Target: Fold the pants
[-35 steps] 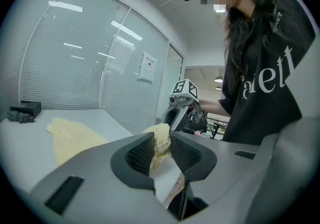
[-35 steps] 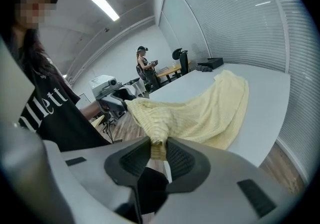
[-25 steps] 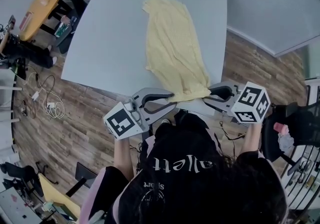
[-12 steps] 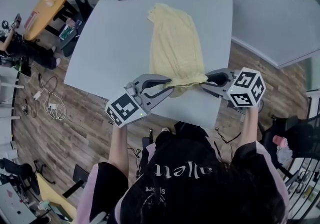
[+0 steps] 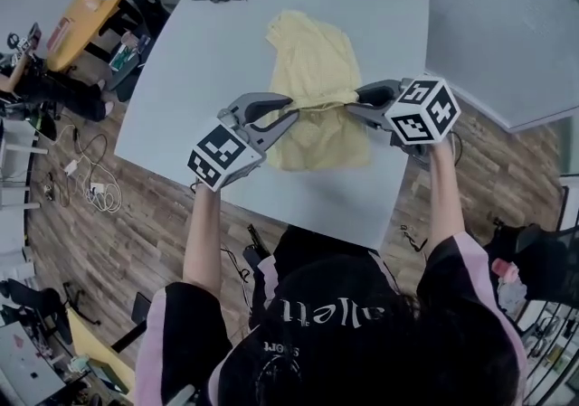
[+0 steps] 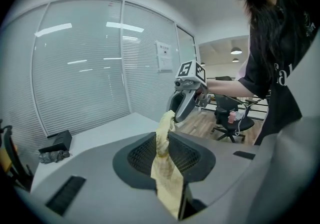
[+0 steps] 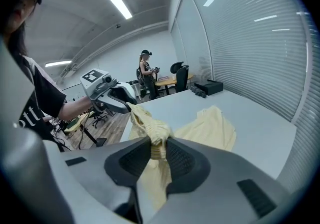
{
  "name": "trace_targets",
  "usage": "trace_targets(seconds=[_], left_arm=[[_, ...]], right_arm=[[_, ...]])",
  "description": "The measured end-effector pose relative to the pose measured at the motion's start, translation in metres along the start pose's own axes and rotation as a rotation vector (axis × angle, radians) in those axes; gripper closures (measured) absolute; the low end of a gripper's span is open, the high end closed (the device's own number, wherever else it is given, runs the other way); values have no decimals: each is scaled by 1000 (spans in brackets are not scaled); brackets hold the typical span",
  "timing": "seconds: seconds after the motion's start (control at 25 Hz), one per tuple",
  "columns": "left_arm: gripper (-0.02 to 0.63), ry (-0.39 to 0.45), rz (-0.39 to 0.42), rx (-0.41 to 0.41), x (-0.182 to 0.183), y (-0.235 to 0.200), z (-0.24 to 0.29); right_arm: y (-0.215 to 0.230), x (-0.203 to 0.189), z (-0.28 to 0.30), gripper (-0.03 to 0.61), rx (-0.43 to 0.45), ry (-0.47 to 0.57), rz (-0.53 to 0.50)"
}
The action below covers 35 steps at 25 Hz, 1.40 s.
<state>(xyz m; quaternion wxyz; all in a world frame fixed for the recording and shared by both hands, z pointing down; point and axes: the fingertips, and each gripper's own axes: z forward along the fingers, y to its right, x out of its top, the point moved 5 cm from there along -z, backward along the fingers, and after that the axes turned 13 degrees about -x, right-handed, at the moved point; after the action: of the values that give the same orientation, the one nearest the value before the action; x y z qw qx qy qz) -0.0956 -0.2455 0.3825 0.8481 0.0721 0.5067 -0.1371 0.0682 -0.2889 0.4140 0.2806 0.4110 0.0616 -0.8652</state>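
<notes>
Pants (image 5: 312,56), pale yellow, lay lengthwise on the middle of the white table (image 5: 208,51), with one end raised above the table's centre. We had our left gripper (image 5: 288,115) clamped on one corner of that bunched end and our right gripper (image 5: 351,108) clamped on the other, fabric stretched between them.

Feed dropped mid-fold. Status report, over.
Left tongs and right tongs shut on pants, one end raised over the table. Nothing in the way.
</notes>
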Motion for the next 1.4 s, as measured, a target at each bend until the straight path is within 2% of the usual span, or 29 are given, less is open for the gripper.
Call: trace_targets(seconds=[0.28,0.48,0.6,0.72,0.92,1.24,1.32,1.4], left_arm=[[526,-96,-11,82,-27,-66,22],[526,-149,-16,147,-53,-111,42],[529,-238,14,199,-76,-136,61],[531,-324,12,237,-101,-154,83],[531,-447,44,215,-139,-165,111],[529,-464,-19,161,-171,-167,135],[515,-418,-72,152,-168,-169,134],[482,-363,-126,137,-163,-170,131]], right_arm=[[42,13,61,472,-115,-54,-24],[69,13,104,472,-202,-78,-4],[83,8,129,472,-267,-89,-27],[92,-5,158,472,-322,-133,-71],[102,-33,195,472,-356,-211,-84],[110,-61,220,469,-403,-222,3],[108,-63,222,433,-395,-217,-4],[105,-63,221,356,-379,-217,-19]])
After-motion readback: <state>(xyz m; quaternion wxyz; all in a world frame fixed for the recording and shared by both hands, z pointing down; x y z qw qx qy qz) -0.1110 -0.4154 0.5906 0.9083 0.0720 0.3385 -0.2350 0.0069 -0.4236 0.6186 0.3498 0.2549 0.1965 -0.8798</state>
